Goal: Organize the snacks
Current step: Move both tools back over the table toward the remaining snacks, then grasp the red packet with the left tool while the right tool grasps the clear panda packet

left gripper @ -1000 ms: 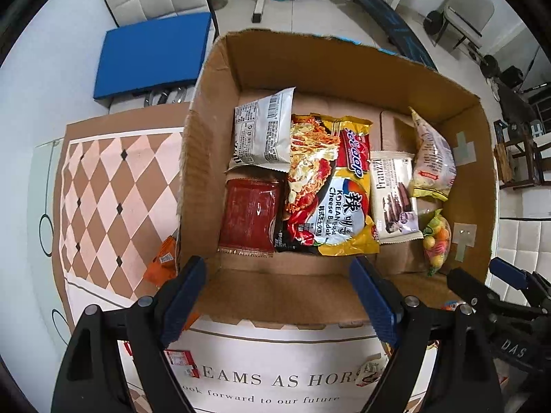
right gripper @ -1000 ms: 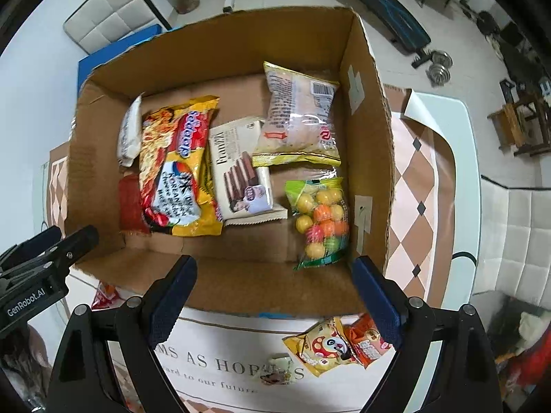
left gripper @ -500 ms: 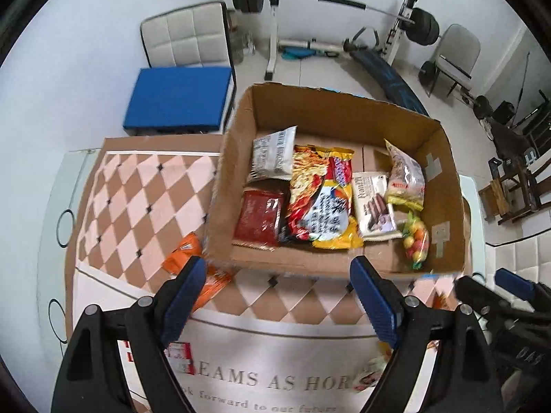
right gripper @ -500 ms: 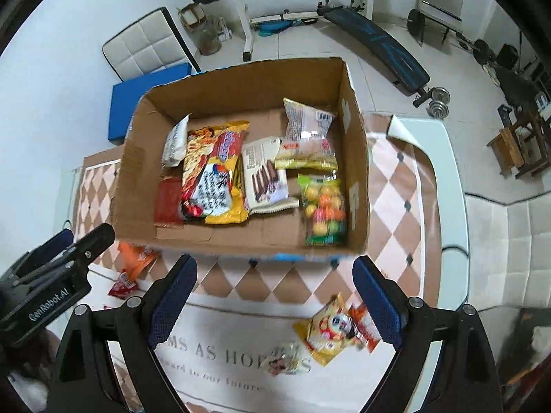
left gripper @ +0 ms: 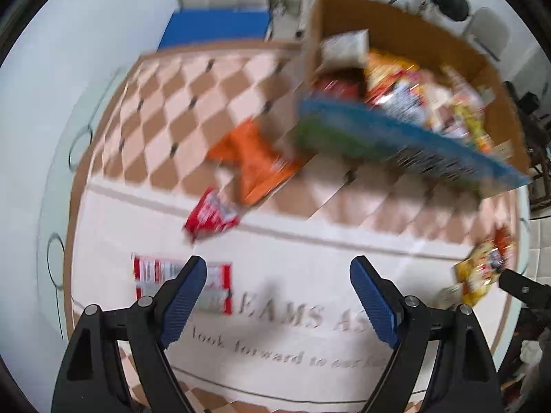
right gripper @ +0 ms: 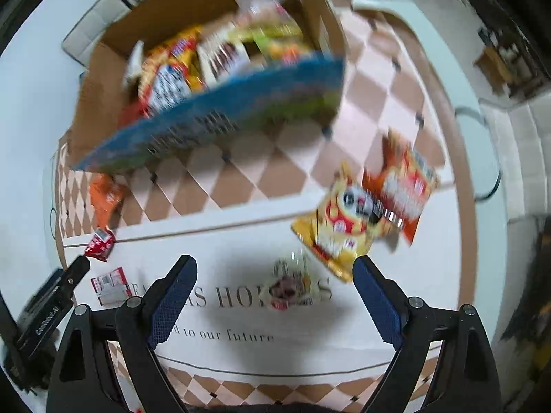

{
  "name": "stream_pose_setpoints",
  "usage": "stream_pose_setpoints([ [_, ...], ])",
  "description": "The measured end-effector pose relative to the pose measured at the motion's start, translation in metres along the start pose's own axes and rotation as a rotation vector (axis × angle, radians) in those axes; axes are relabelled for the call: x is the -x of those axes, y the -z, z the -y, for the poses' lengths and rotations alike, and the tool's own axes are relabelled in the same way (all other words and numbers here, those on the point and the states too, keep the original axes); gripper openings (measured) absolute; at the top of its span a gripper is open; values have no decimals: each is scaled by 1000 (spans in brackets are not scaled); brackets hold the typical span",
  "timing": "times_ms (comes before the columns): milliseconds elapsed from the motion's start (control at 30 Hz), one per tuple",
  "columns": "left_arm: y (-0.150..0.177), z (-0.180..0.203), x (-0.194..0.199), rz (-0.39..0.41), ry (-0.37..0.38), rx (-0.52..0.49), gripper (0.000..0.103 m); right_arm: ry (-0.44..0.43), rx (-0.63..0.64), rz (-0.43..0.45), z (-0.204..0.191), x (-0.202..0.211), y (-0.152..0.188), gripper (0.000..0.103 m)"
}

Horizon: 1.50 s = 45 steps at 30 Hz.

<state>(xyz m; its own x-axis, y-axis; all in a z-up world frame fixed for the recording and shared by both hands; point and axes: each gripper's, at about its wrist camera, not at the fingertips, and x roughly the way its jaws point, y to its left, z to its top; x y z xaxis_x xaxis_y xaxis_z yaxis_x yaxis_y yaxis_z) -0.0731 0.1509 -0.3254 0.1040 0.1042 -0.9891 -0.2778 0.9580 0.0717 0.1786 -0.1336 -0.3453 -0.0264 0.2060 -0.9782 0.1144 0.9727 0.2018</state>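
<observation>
A cardboard box [left gripper: 406, 34] [right gripper: 100, 110] with a blue printed front holds several snack packets at the far side of the table. Loose on the mat lie an orange packet [left gripper: 255, 158] [right gripper: 103, 196], a small red packet [left gripper: 210, 215] [right gripper: 100, 244] and a red-and-white packet [left gripper: 155, 275] [right gripper: 108, 284]. A yellow packet [right gripper: 341, 227] [left gripper: 478, 272], an orange-red packet [right gripper: 403, 189] and a small clear packet [right gripper: 289, 285] lie to the right. My left gripper [left gripper: 279, 296] is open over bare mat, its left fingertip above the red-and-white packet. My right gripper [right gripper: 275, 296] is open, with the clear packet between its fingers.
The mat [left gripper: 292, 258] is checkered brown and pink, with a white lettered panel near me. A blue cushion [left gripper: 213, 27] and white chairs stand beyond the table's far edge. The table's white rim [right gripper: 482, 137] curves along the right. The frames are motion-blurred.
Both grippers have pulled back from over the box toward the near side of the mat. The box now sits far up in both views and the loose packets have come into sight.
</observation>
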Motion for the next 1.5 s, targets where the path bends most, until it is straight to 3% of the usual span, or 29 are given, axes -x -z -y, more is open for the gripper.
stream_pose_setpoints([
  [233, 13, -49, -45, -104, -34, 51, 85, -2, -73, -74, 14, -48, 15, 94],
  [433, -5, -68, -52, -111, 1, 78, 85, -1, -80, -146, 10, -86, 22, 94],
  [500, -11, -69, -50, -105, 7, 74, 85, 19, -81, -154, 7, -94, 24, 88],
  [567, -18, -71, -49, -97, 14, 68, 85, 42, -90, -172, 6, -104, 26, 64],
  [600, -24, -72, -49, -96, 17, 67, 85, 43, -100, -179, 7, -108, 27, 62],
  [800, -43, -81, -53, -104, 24, 40, 85, 23, -113, -145, -2, -108, 29, 62],
  [1000, -61, -92, -90, -208, 37, 43, 85, 2, -91, -139, -29, -109, 24, 62],
  [1267, -69, -97, -122, -261, 36, -8, 85, -2, -54, -142, -63, -116, 18, 62],
  [1367, -70, -102, -126, -259, 74, 4, 64, -1, -49, -145, -69, -118, 17, 62],
  [1400, -71, -102, -128, -263, 92, 13, 49, -1, -48, -147, -73, -120, 17, 62],
  [1500, -69, -92, -124, -250, 79, -10, 44, -1, -46, -151, -76, -123, 18, 61],
])
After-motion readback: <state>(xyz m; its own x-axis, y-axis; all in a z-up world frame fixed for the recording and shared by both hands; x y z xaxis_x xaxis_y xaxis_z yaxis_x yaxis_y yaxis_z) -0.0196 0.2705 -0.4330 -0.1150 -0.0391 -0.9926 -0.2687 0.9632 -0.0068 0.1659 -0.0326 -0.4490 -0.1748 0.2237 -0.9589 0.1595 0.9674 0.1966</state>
